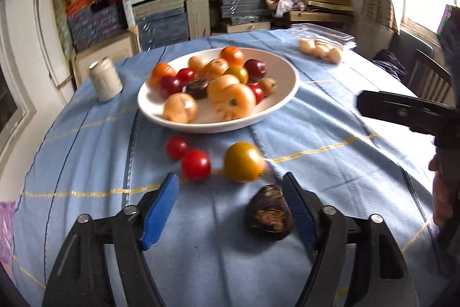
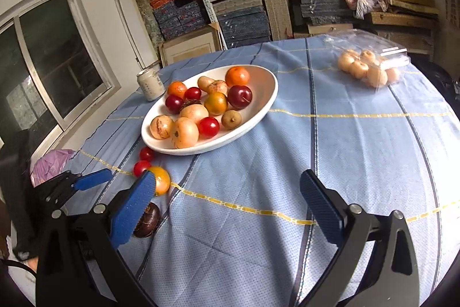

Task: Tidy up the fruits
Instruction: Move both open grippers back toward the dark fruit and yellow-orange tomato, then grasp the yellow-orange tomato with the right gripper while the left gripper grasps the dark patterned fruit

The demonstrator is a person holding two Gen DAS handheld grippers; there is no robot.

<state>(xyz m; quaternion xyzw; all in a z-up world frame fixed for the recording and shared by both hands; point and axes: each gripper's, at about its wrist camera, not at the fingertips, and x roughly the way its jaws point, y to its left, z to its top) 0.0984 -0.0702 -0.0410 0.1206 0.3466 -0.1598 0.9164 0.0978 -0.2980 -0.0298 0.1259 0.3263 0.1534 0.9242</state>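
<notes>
A white bowl full of mixed red, orange and pale fruits stands mid-table. On the blue cloth in front of it lie two small red fruits, a yellow-orange fruit and a dark brown fruit. My left gripper is open low over the cloth. The dark fruit lies between its blue fingers, close to the right one, unpressed. My right gripper is wide open over bare cloth with nothing between its fingers. Its left finger partly hides the dark and yellow fruits.
A pale can stands left of the bowl. A clear plastic bag with several pale fruits lies at the far right. The right tool's black frame and a hand are at the right edge. Shelves of stacked boards stand behind the table.
</notes>
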